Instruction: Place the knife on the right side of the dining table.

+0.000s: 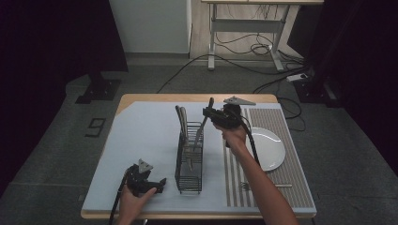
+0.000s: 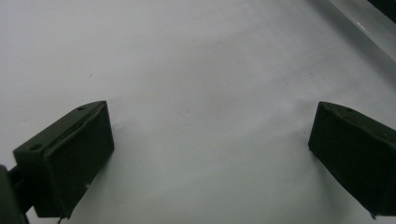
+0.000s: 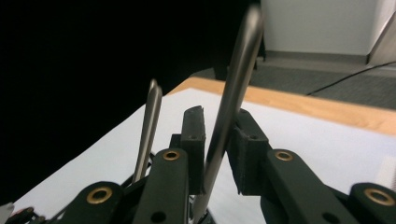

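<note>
High view shows your right claw (image 1: 210,114) held above the wire cutlery rack (image 1: 189,161) at the middle of the tabletop (image 1: 141,136), clamped on a long metal utensil (image 1: 202,125) whose lower end slants down into the rack's far compartment. In the right gripper view the two jaws press on the handle (image 3: 229,112) from either side, so the grip looks firm; which kind of utensil it is I cannot tell, since its working end is hidden. Two other handles (image 1: 180,117) stand upright in that far compartment, and more cutlery seems to sit lower among the wires.

Your left claw (image 1: 159,183) rests low near the front left of the rack, jaws spread wide and holding nothing (the left gripper view shows bare white mat (image 2: 196,70) between them).

Judging from this, you are midway: one piece is in hand at the rack, either going in or coming out, and the pictures don't settle which. A white plate (image 1: 270,147) lies on the striped mat (image 1: 267,117) to the right, with one small piece (image 1: 283,185) near its front edge, possibly left to handle.

No brand, label or readable writing appears on anything here.
</note>
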`<action>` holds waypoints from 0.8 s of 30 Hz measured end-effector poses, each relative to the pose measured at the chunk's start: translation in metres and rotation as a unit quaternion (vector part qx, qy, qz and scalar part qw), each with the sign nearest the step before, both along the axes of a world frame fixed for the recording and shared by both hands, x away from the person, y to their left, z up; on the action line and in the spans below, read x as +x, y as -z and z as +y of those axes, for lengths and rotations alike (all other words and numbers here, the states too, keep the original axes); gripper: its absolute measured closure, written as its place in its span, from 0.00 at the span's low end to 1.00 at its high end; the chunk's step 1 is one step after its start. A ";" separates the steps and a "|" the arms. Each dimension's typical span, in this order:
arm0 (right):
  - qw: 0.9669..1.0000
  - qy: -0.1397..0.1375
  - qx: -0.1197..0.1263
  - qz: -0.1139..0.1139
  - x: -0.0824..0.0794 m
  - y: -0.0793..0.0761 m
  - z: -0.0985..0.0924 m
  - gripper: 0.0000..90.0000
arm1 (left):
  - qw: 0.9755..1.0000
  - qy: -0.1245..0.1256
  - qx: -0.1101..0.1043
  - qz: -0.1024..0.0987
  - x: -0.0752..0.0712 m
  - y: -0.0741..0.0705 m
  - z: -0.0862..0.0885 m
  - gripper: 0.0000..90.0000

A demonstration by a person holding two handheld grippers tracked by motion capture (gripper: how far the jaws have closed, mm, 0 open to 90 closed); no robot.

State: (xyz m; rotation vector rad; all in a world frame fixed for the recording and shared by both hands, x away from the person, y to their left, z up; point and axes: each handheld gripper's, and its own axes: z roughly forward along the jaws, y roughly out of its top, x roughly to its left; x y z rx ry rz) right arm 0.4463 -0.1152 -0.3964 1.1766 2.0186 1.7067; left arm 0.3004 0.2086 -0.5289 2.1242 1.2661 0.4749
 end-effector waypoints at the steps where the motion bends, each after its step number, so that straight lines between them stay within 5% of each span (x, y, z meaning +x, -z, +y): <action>1: 1.000 0.004 -0.006 -0.006 -0.001 -0.005 -0.002 0.85 | 1.000 0.000 0.000 0.000 0.000 0.000 0.000 0.00; 5: 1.000 0.005 -0.010 -0.003 -0.001 -0.008 -0.004 0.88 | 1.000 0.000 0.001 0.000 0.000 0.000 0.000 0.00; 14: 0.999 -0.016 0.025 0.019 -0.004 -0.011 -0.002 0.92 | 1.000 0.001 0.001 0.001 0.000 0.000 0.000 0.00; 18: 1.000 -0.017 0.019 0.007 -0.010 -0.016 0.000 0.93 | 1.000 0.001 0.001 0.001 0.000 0.000 0.000 0.00; 24: 0.999 -0.009 0.045 -0.005 -0.015 -0.026 -0.009 0.93 | 1.000 0.000 0.000 0.001 0.000 0.000 0.000 0.00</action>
